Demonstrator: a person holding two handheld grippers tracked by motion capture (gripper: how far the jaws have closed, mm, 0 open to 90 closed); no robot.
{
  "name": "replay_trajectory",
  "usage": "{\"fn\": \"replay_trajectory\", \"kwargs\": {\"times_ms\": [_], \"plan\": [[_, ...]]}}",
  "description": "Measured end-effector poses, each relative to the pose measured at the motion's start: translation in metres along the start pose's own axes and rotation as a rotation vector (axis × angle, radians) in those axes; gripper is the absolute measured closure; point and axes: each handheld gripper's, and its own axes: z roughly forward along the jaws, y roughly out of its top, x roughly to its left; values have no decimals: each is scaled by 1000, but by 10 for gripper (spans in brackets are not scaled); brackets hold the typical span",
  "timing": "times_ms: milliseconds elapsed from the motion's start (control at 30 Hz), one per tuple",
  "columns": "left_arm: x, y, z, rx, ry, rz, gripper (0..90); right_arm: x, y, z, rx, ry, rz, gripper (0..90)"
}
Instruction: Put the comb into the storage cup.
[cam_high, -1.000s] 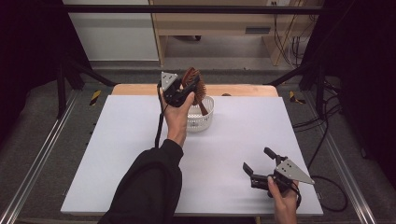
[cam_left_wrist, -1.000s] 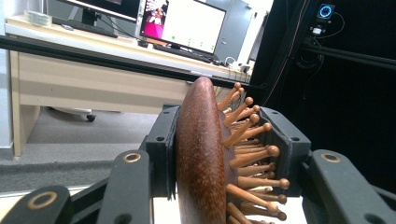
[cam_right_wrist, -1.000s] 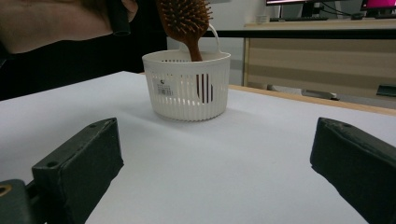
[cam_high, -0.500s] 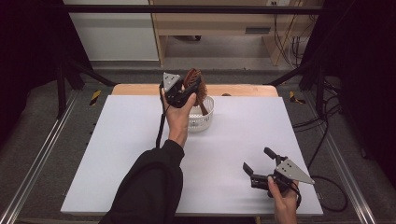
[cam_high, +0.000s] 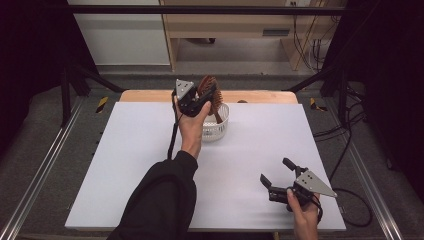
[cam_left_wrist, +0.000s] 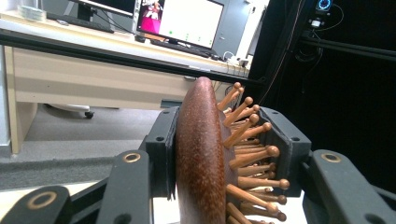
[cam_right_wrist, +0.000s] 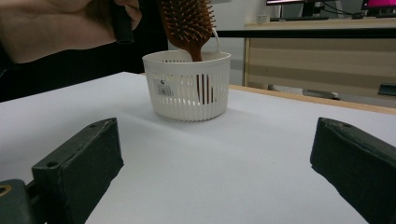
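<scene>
Left tongs (cam_high: 206, 96) raised over white basket (cam_high: 218, 129) at far-centre of table (cam_high: 125, 170), clamped on head of wooden hairbrush (cam_high: 210, 90); brush handle slants down into basket. Left hand (cam_high: 192, 122) w/ black sleeve (cam_high: 160, 205) reaches in from near side of basket. Right tongs (cam_high: 275, 172) well apart from basket, twd near-right, low over table, jaws spread, nothing between.

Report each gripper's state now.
Left gripper: shut on the wooden hairbrush, handle down in the white basket.
Right gripper: open, holding nothing.
</scene>
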Motion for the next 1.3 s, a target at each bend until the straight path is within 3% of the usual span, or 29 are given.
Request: {"fn": "replay_trajectory", "kwargs": {"times_ms": [1300], "plan": [[2,-9,2,12,-17,4,511,-1,-1,0,3,2,0,25]]}}
